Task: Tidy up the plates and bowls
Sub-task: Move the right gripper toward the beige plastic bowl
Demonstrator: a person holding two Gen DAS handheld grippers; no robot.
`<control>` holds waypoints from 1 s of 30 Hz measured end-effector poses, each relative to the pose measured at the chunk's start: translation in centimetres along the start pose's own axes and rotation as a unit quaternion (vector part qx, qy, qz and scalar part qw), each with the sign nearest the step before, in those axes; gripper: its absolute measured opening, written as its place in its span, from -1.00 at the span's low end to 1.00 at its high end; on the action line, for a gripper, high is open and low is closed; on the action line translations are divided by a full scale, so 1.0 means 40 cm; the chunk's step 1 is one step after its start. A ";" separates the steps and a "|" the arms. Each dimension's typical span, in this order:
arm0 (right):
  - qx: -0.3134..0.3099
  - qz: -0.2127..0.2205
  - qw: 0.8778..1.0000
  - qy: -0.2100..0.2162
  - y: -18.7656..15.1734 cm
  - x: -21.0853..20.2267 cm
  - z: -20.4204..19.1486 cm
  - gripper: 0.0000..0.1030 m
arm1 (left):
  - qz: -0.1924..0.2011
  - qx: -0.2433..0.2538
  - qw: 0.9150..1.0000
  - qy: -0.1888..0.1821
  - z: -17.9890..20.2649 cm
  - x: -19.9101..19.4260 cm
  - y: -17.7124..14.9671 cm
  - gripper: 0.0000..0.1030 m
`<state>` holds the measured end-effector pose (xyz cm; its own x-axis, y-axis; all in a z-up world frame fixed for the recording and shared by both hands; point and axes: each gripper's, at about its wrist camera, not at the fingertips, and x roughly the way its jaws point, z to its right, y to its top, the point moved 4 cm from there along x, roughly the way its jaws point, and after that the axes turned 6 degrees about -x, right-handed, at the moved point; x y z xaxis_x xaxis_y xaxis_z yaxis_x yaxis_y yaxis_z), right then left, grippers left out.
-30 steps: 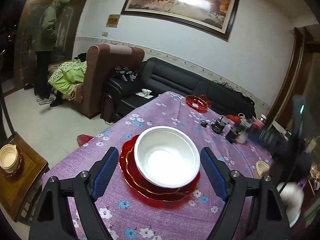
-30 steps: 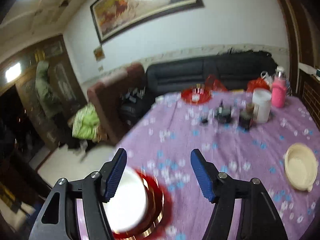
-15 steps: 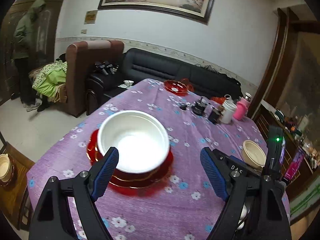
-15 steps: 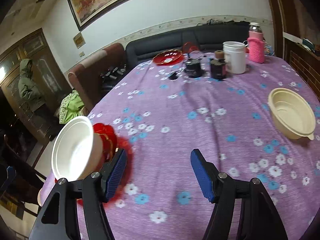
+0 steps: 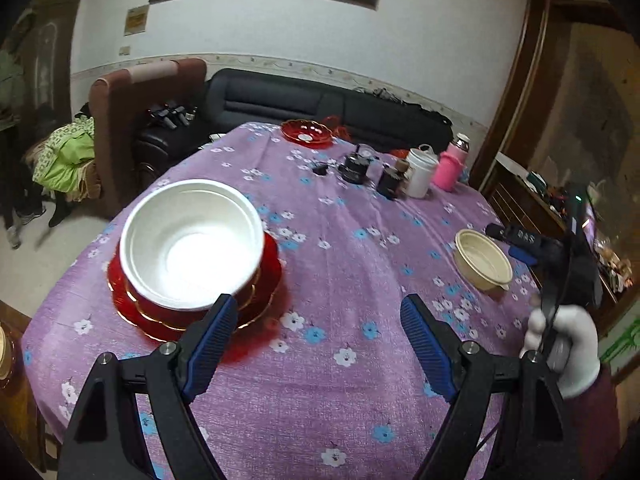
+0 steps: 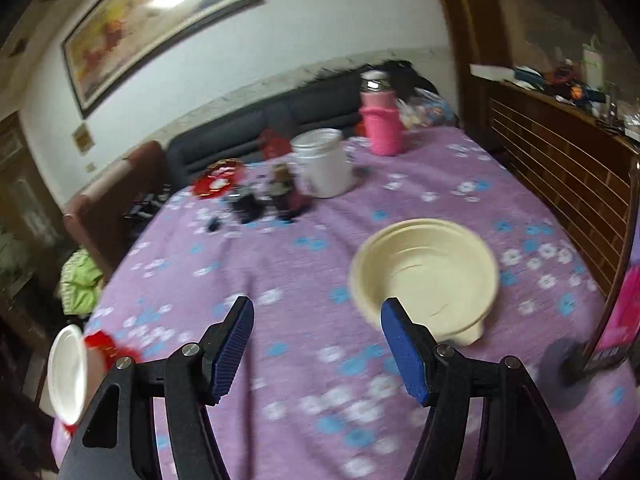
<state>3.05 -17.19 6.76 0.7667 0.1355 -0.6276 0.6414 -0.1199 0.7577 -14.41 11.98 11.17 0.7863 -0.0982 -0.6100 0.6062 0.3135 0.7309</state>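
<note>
A white bowl [image 5: 190,242] sits on stacked red plates [image 5: 272,268] on the purple flowered tablecloth [image 5: 340,280]. My left gripper [image 5: 314,330] is open and empty, just to the right of the stack. A cream bowl [image 6: 426,270] sits on the cloth's right side; it also shows in the left wrist view [image 5: 482,260]. My right gripper [image 6: 316,344] is open and empty, its right finger close to the cream bowl's near rim. The white bowl [image 6: 66,372] and red plates [image 6: 102,346] show at the right wrist view's left edge.
A red dish [image 5: 306,132] sits at the table's far end. Dark jars [image 5: 354,168], a white container [image 5: 418,172] and a pink flask [image 5: 452,164] stand behind. A sofa [image 5: 320,108], a brown armchair [image 5: 120,120] and a wooden cabinet [image 6: 560,160] ring the table.
My left gripper drew back and swung right, leaving the white bowl on the red plates. My right gripper swung right across the table to the cream bowl.
</note>
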 end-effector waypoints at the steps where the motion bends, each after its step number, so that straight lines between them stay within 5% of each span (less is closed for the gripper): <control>1: 0.001 -0.009 1.000 -0.003 0.007 0.017 0.015 0.37 | -0.001 0.001 1.000 0.001 0.001 0.003 0.000 0.61; 5: -0.013 -0.052 0.998 -0.037 0.021 0.122 0.050 0.25 | -0.003 -0.002 1.000 0.008 -0.010 0.005 0.002 0.61; 9: -0.030 -0.108 0.992 -0.050 0.008 0.232 0.064 -0.37 | -0.010 -0.018 1.000 0.013 -0.035 0.015 0.003 0.61; 12: 0.010 -0.123 0.992 -0.012 0.006 0.275 0.087 -0.70 | -0.019 -0.028 0.999 0.017 -0.050 0.026 0.001 0.61; 23: 0.034 -0.069 0.994 0.081 0.024 0.139 0.033 -0.76 | -0.036 -0.015 0.999 0.005 -0.028 0.058 -0.009 0.61; 30: 0.043 -0.109 0.973 0.199 -0.012 0.126 -0.053 -0.73 | -0.041 -0.019 0.999 0.009 -0.029 0.065 -0.017 0.61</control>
<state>6.53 -14.35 3.62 0.5509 0.5357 -0.6399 0.8013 -0.1255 0.5849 -12.91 12.60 8.73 0.7312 -0.1087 -0.6734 0.6638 0.3408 0.6658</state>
